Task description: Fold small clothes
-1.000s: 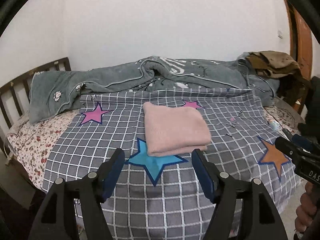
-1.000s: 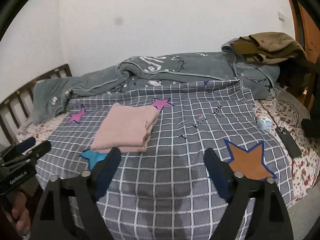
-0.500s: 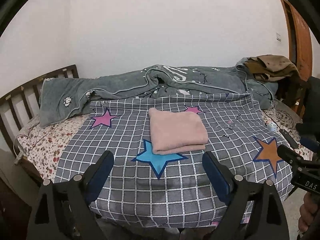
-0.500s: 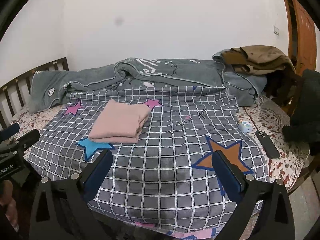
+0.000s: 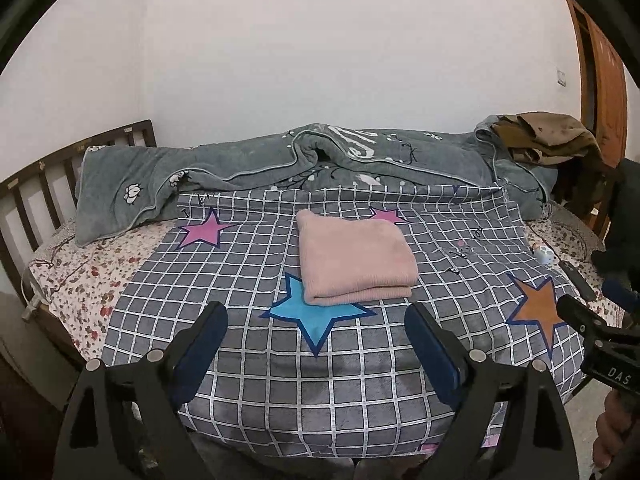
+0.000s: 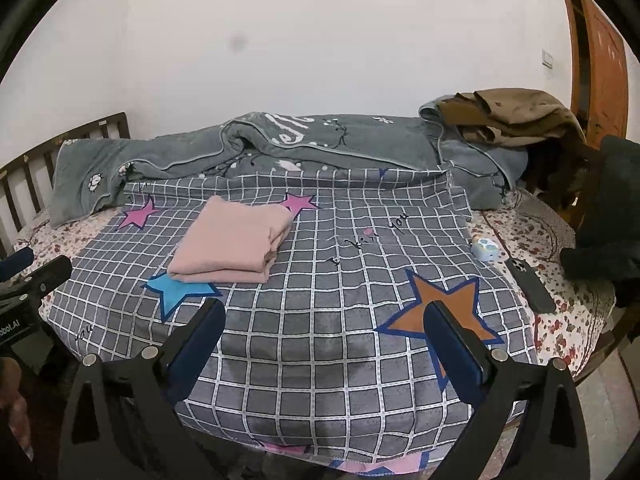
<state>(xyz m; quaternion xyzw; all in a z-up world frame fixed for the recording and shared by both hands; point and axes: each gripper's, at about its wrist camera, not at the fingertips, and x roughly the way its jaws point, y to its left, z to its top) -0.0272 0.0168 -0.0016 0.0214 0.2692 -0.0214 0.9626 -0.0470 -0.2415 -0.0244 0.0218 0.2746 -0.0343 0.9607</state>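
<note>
The soft pink knitted garment [image 5: 354,262], folded into a thick rectangle, lies on the grey checked star-print bedspread [image 5: 344,376], its near edge overlapping the upper point of the blue star [image 5: 316,314]; in the left wrist view it sits at about twelve o'clock from the left gripper [image 5: 316,338], and in the right wrist view at about eleven o'clock from the right gripper [image 6: 324,330]. Both grippers hang over the near edge of the bed with jaws spread wide and nothing between them, well apart from the cloth. The fold looks finished, so the step in hand seems to be a clean release and retreat. To do it well, the open fingers should stay above the bedspread so they cannot snag it and drag the stack. The small pale-blue gadget [image 6: 485,249] and dark phone [image 6: 529,286] lie at two o'clock in the right view, away from the folded piece.
</note>
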